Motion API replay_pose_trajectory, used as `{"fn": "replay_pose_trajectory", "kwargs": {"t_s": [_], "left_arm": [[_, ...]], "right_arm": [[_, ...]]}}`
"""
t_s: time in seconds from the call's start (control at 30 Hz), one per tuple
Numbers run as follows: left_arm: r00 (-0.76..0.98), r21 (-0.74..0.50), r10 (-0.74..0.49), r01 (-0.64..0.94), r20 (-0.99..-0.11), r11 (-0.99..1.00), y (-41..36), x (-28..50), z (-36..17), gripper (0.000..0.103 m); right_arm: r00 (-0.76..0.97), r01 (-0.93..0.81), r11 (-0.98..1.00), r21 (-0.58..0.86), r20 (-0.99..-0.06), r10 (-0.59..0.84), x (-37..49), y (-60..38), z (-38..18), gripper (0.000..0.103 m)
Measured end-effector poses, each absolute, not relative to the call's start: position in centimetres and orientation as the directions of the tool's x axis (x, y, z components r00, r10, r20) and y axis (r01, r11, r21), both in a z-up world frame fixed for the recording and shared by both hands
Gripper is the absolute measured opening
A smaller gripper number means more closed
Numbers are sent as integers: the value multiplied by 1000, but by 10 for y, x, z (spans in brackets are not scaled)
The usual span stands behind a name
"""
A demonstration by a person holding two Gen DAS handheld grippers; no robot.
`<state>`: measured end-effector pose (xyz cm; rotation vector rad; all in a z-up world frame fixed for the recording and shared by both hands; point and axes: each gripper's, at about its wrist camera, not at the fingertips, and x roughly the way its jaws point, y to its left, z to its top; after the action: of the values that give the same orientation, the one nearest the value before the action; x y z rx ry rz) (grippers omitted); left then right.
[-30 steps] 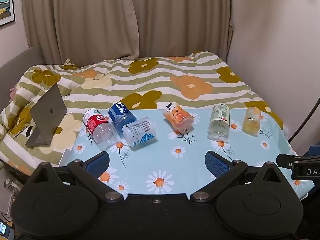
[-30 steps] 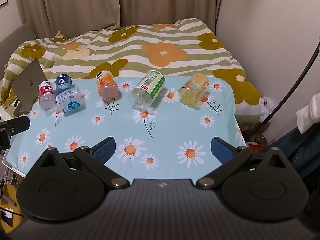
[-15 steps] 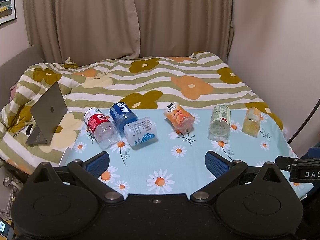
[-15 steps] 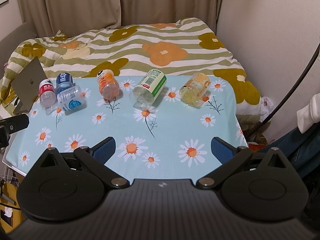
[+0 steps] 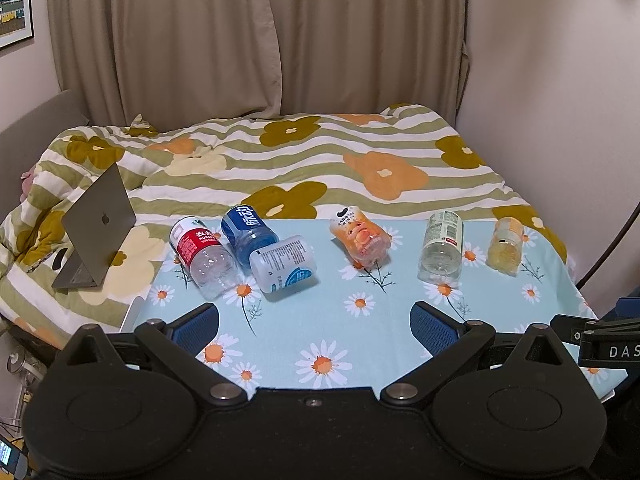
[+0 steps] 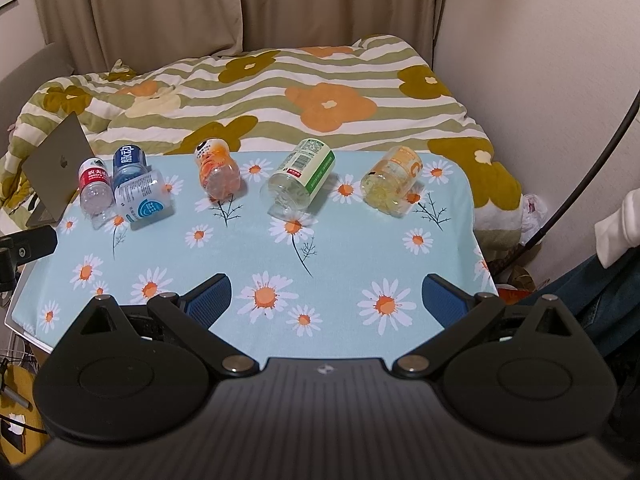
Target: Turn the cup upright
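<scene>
Several cut bottle cups lie on their sides along the far edge of a daisy-print table: a red-label cup, a blue-label cup, a white-label cup, an orange cup, a green-label cup and a yellow cup. In the right wrist view the same cups show: orange, green-label, yellow. My left gripper and right gripper are both open, empty, and hover over the table's near edge.
A bed with a flowered striped quilt lies behind the table. An open laptop stands on the quilt at the left. Curtains and a wall are at the back and right. The other gripper's body shows at the right edge.
Both views have drifted slightly; the cups appear a little lower in frame. Nothing on the table has moved and both grippers stay open.
</scene>
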<state>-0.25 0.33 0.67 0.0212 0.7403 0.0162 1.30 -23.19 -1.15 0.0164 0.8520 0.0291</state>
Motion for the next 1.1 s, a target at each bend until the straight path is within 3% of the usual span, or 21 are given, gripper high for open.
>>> {"fn": "replay_pose_trajectory", "kwargs": {"t_s": [1.1], "left_arm": [[727, 16, 32, -28, -685, 999, 10, 4, 0, 103]], "right_arm": [[650, -16, 1000, 25, -759, 29, 17, -227, -21, 103]]}}
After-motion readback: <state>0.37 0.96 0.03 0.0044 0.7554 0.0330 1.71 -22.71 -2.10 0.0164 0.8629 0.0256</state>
